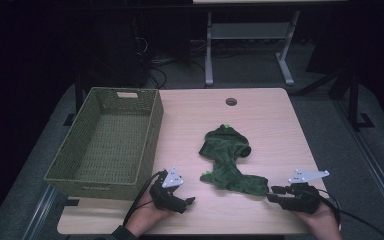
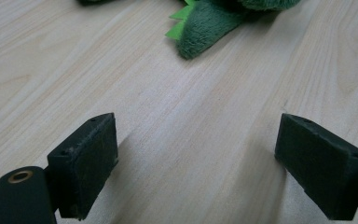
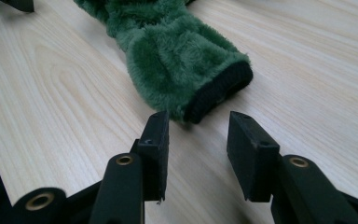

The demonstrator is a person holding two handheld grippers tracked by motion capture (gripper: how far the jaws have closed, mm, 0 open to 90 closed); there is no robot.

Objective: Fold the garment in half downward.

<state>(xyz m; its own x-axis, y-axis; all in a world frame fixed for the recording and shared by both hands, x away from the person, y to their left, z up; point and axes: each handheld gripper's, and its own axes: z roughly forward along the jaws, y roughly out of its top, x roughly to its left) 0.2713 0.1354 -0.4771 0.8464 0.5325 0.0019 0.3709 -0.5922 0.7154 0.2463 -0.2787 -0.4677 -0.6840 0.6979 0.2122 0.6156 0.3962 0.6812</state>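
Note:
A green plush garment lies crumpled in the middle of the wooden table. Its sleeve with a black cuff points toward my right gripper, whose jaws stand partly apart just short of the cuff, with nothing between them. In the high view that right gripper sits at the sleeve's end near the table's front edge. My left gripper rests low at the front, left of the garment, jaws wide open over bare wood. A green sleeve tip lies ahead of it.
A woven olive basket stands on the table's left side, nothing inside it. A round cable hole sits near the far edge. A white desk frame stands on the floor beyond the table.

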